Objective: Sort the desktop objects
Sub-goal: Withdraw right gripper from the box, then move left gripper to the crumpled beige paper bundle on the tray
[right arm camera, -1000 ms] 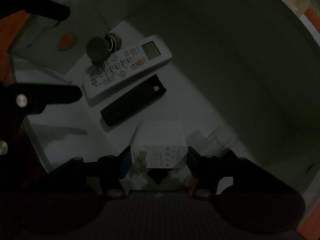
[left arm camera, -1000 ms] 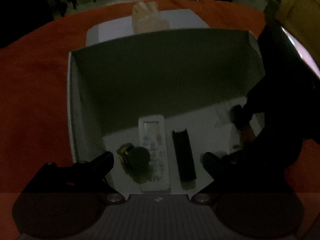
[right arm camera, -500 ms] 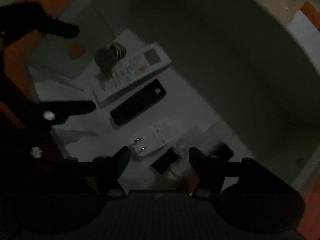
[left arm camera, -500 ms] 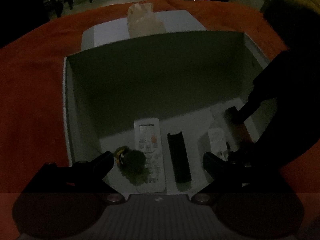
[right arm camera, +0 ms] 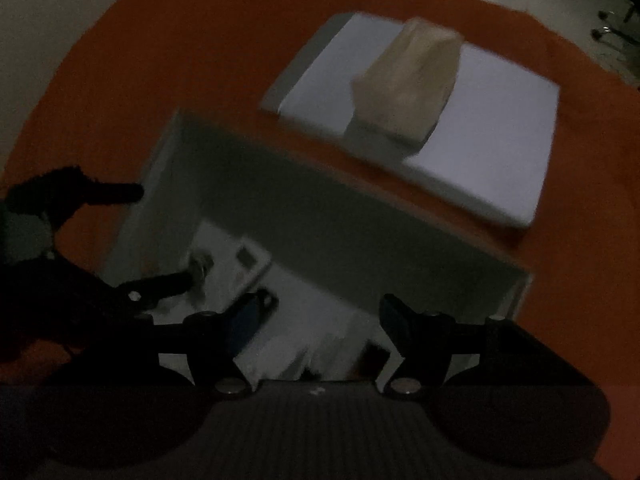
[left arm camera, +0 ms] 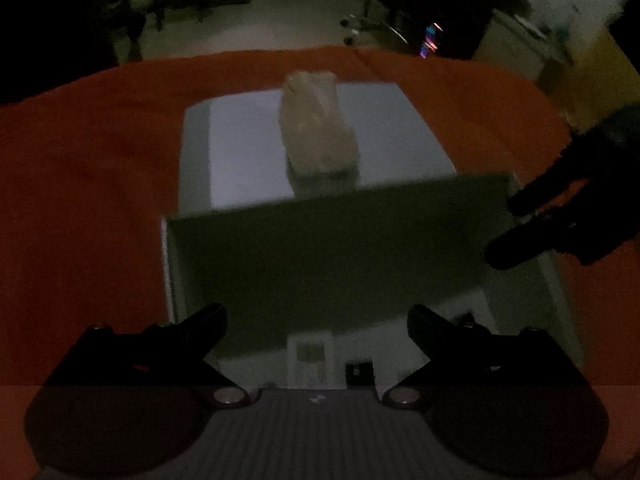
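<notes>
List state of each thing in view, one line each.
left hand-held gripper: open, empty, jaws just widened
right hand-held gripper: open, empty, jaws just widened
white box: open-topped, items inside
white remote: lying flat in box
paper bag: lying on flat lid
lid: off, behind box

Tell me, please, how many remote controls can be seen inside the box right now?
2: a white remote on the box floor beside the left wall, and a black remote just right of it. Both are partly cut off; others may be hidden.
</notes>
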